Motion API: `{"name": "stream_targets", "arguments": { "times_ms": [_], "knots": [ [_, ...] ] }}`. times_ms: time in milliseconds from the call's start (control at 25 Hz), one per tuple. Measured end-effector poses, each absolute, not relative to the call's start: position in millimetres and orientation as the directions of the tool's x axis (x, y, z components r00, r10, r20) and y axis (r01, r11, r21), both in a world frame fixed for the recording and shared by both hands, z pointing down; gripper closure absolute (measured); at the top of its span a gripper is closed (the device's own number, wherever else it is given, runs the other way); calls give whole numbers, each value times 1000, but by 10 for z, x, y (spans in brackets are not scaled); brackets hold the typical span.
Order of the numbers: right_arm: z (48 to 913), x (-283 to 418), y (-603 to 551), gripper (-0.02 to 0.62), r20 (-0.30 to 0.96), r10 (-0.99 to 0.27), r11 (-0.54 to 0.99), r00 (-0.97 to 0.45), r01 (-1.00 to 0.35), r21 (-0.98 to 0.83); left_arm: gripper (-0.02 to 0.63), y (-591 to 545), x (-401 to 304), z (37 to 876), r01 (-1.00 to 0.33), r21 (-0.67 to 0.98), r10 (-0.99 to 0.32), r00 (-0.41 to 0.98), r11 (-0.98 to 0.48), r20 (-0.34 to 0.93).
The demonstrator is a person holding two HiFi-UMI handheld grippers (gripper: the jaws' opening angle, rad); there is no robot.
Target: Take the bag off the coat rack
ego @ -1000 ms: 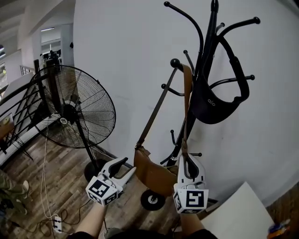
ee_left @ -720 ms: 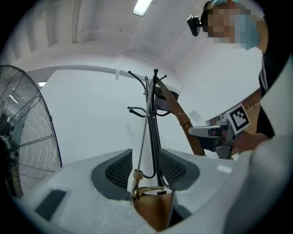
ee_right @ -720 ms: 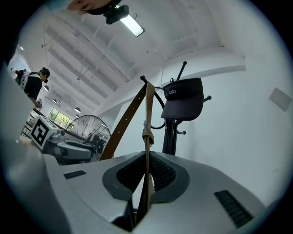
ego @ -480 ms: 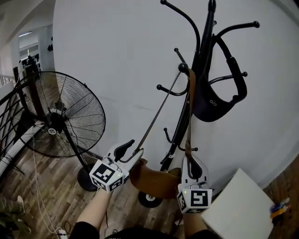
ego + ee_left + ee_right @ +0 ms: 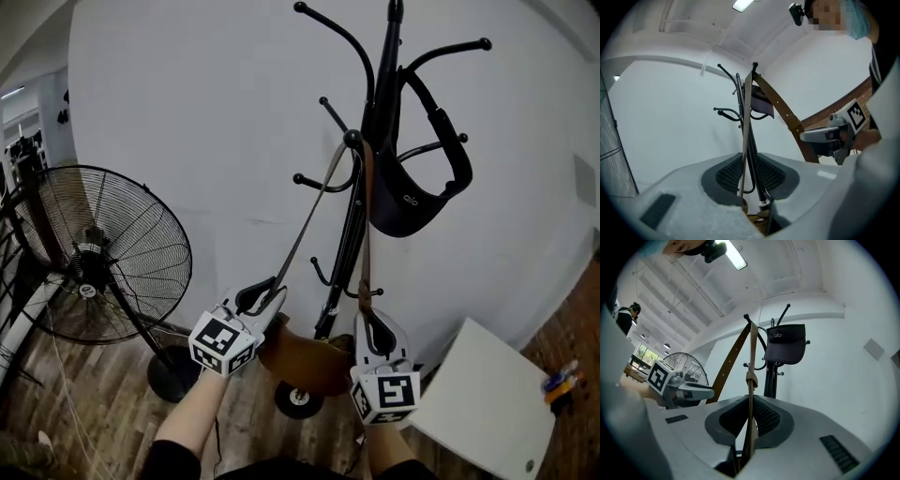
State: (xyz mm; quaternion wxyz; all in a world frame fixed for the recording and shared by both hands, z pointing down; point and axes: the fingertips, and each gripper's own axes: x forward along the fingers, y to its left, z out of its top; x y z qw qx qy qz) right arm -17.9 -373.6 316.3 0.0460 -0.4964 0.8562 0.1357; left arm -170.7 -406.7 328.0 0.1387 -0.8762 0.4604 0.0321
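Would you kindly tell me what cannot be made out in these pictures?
Head view: the body of the brown leather bag is partly covered by the left gripper and right gripper.
Head view: the tip of the black metal coat rack is cut off by the top edge; the bag hides part of its base.
Head view: coloured items at the right edge are too small to identify.

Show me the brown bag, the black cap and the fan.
brown bag point(image 5: 300, 363), head view, leather body
black cap point(image 5: 405, 204), head view, logo panel
fan point(image 5: 122, 242), head view, wire guard
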Motion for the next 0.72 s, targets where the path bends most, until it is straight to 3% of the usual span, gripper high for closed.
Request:
{"name": "stream_targets", "arguments": {
  "times_ms": [200, 720],
  "knots": [
    [3170, -175, -3716, 568, -214, -859, 436, -465, -884, 168, 578, -4182, -1765, 3285, -817, -193, -797, 574, -543, -188],
    [3094, -17, -3628, 568, -217, -886, 386, -411, -911, 147, 588, -4151, -1757, 3273, -800, -169, -782, 599, -576, -171]
  ]
}}
